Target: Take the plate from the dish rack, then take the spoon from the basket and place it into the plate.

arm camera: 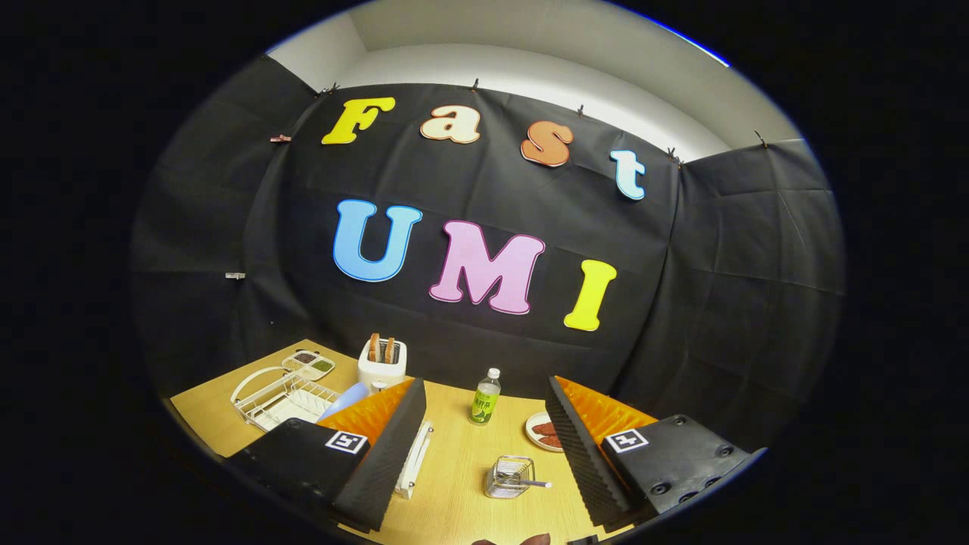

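Gripper view, one entry per item, task pieces first.

Pale blue round plate (344, 400): stands on edge at the near end of the white wire dish rack (284, 400), partly hidden behind the left finger. Judged rigid, smooth, probably light plastic or glazed ware; slippery on the faces, so the exposed upper rim is the likely place to pinch, lifting straight up out of the rack wires. Material cannot be told for certain.

Metal spoon with a dark handle (525, 481): lies in the small silver wire basket (509, 477), handle poking out towards the right finger. Judged thin, stiff, light and slick; the projecting handle offers the best hold, gripped across its width. The basket looks light enough to shift if the spoon snags.

Hand-held gripper (484, 446): fingers spread wide apart, holding nothing, poised above the light wooden tabletop (454, 499); the basket sits on the table between them, nearer the right one.

Other items: white two-slot toaster holding toast slices (381, 362) behind the rack; divided white tray of seasonings (309, 364) beyond the rack; clear bottle with green label (485, 396) between the fingers, further off; small white dish of reddish food (543, 433) beside the right finger.
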Tool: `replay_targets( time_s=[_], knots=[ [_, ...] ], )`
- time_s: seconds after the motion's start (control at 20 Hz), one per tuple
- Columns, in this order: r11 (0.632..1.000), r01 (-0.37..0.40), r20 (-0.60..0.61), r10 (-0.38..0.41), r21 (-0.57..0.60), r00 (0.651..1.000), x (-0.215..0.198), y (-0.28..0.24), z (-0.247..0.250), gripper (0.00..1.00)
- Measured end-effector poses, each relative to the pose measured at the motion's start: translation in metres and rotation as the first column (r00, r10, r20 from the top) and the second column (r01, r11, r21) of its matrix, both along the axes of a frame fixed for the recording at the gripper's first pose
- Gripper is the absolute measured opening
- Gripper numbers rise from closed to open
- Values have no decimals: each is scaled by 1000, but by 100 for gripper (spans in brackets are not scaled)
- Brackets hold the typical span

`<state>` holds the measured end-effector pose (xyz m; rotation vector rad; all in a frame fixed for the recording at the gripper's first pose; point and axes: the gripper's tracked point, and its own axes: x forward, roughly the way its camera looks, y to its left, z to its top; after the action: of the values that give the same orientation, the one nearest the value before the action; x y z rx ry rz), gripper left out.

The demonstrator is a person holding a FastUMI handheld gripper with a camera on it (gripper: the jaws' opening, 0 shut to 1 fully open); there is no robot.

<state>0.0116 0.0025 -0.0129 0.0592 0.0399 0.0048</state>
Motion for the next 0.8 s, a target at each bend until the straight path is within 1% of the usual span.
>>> replay_targets(
  time_s=[0.3, 0.5, 0.65, 0.8],
  knots=[
    [995, -91, -25, 92, 30, 995, 22, 41, 5, 98],
    [983, -171, -41, 174, 67, 984, 46, 88, 13, 98],
    [966, -238, -88, 247, 97, 965, 66, 129, 9, 98],
    [961, -257, -185, 273, 105, 944, 87, 158, -13, 98]
  ],
)
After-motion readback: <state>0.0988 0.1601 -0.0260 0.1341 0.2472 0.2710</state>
